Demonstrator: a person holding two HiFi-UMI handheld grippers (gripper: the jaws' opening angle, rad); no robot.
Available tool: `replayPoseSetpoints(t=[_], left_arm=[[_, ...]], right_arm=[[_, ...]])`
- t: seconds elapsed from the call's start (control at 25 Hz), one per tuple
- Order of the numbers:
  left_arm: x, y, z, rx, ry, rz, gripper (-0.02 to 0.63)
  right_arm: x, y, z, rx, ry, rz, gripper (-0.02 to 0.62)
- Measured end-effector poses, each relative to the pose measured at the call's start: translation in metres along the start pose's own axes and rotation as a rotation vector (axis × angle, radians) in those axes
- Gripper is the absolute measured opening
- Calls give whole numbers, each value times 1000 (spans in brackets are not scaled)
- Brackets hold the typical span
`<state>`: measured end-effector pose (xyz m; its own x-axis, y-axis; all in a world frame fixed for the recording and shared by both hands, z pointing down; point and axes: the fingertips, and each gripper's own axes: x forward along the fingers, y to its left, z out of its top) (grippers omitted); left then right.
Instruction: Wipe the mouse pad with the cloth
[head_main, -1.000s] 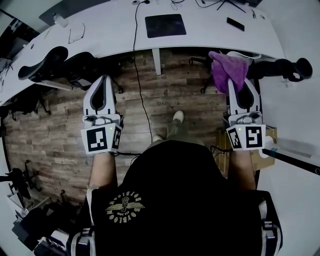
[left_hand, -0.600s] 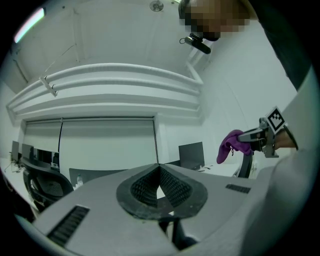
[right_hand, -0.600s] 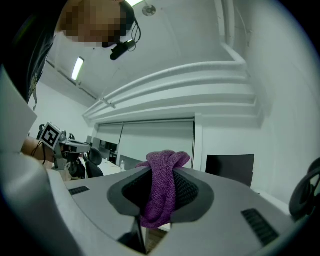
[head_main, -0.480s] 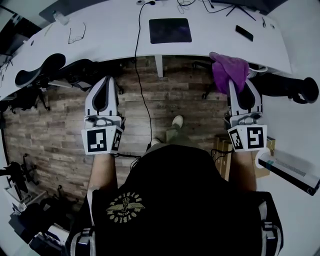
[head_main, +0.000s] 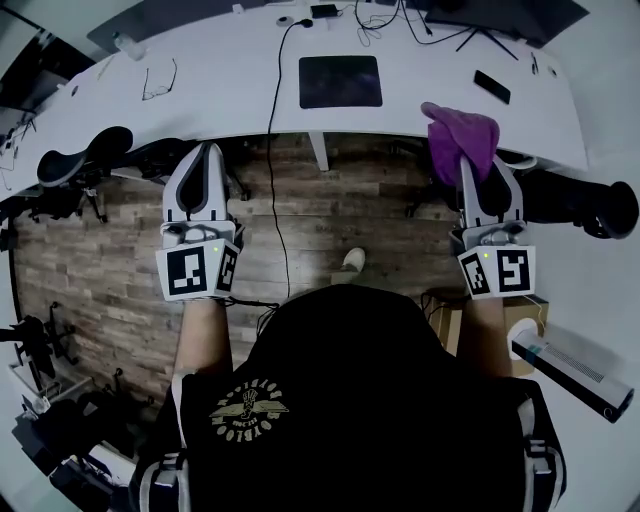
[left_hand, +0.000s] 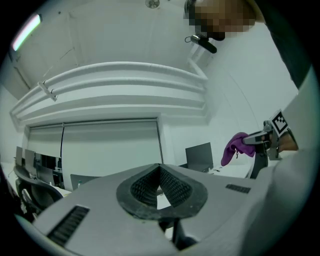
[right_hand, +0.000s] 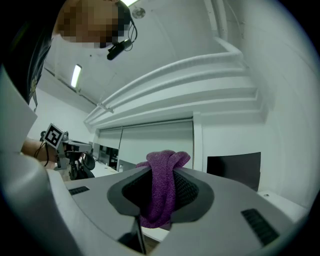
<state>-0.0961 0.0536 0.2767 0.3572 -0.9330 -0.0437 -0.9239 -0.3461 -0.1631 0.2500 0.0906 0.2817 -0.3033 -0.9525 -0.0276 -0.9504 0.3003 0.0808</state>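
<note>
Right gripper (head_main: 473, 168): clamped on cloth (head_main: 458, 135)
Left gripper (head_main: 204, 152): jaws pressed together, nothing held
Mouse pad (head_main: 340, 82): seen at 10 o'clock from cloth, well apart

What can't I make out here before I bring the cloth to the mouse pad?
- Mouse pad: seen only in the head view, too small there to show any dirt; neither gripper view shows it.
- Right gripper tips: covered by the cloth in the head view.
- Dark flat item on the desk: too small in the head view to identify.
</note>
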Motion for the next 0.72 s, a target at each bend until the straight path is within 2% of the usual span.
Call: replayPoseSetpoints(t=[0.28,0.48,0.72], left_arm=[[15,6,10,16,-14,56,2],[15,6,0,26,12,51,2],[31,29,-9,17,17,37,2]], right_arm=[[24,-17,-4,14,5,46,100],[38,-15,-5,25,1,61,100],[68,0,-5,30,-2,57,100]])
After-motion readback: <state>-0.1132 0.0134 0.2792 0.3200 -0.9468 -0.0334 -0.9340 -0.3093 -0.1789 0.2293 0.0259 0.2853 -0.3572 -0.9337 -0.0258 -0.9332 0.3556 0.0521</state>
